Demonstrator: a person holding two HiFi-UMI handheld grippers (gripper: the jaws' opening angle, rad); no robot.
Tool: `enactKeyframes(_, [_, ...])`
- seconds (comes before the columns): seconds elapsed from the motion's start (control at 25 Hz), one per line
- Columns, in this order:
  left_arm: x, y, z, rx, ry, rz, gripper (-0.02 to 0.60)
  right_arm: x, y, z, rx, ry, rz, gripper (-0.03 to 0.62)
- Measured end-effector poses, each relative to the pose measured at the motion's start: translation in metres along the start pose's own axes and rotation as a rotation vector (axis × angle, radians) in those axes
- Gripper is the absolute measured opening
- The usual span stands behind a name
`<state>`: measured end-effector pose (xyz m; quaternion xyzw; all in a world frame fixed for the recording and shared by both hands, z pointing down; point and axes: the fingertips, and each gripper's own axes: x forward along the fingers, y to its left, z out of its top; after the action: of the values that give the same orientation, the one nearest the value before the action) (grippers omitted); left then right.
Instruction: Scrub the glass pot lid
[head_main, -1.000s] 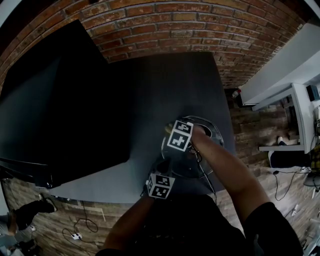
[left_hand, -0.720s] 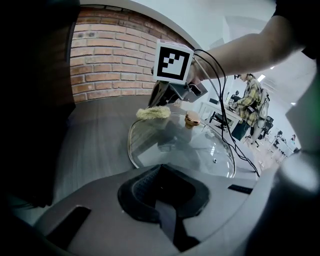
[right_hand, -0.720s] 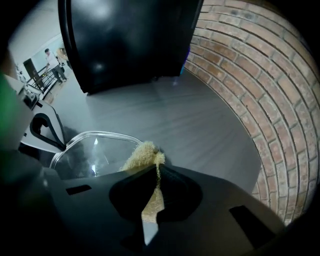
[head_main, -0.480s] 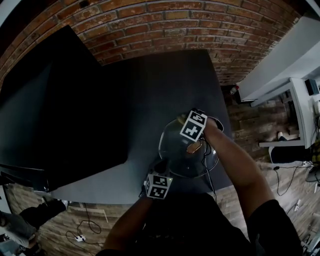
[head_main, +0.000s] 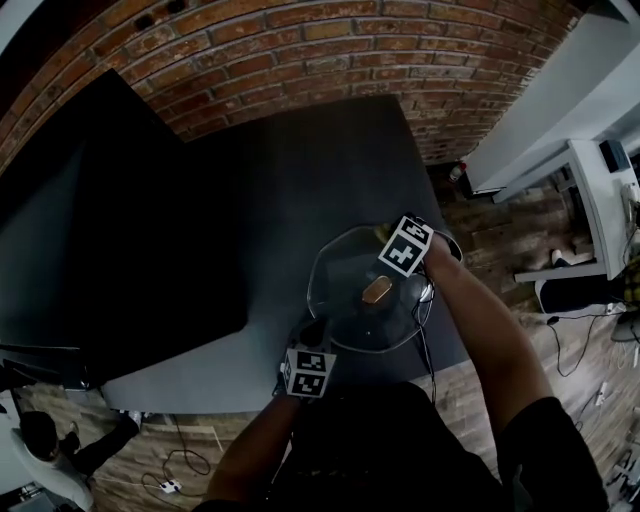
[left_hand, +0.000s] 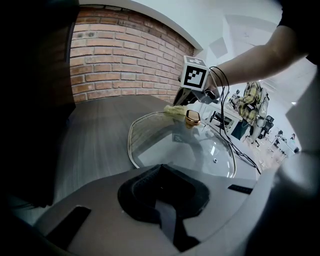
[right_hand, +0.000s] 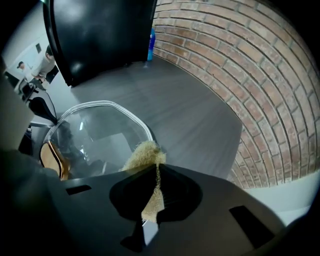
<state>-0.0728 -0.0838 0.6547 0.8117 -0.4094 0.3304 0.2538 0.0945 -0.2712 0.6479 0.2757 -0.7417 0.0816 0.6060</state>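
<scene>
A dark grey table (head_main: 300, 170) is sitting up against a brick wall (head_main: 300, 60). A big black panel (head_main: 100, 230) is standing along its left side, and a small blue bottle-looking thing (right_hand: 151, 44) is standing right where the panel is meeting the wall. Off to the right a white desk (head_main: 590, 200) is standing on the wood floor (head_main: 500, 240), and down at the bottom left a person (head_main: 50, 455) is hanging out near some cables (head_main: 165, 485) lying on the floor.

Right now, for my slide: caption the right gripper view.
Right gripper pinches yellow scrubber at the glass lid rim.
</scene>
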Motion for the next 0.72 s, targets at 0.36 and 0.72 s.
enactKeyframes(0.36, [0.002, 0.002, -0.003, -0.002, 0.007, 0.005, 0.032, -0.010, -0.004, -0.051, 0.104, 0.022, -0.016, 0.025])
enactKeyframes(0.72, [-0.002, 0.001, 0.005, 0.023, 0.002, -0.002, 0.032, -0.025, 0.014, -0.092, 0.223, 0.011, 0.000, 0.025])
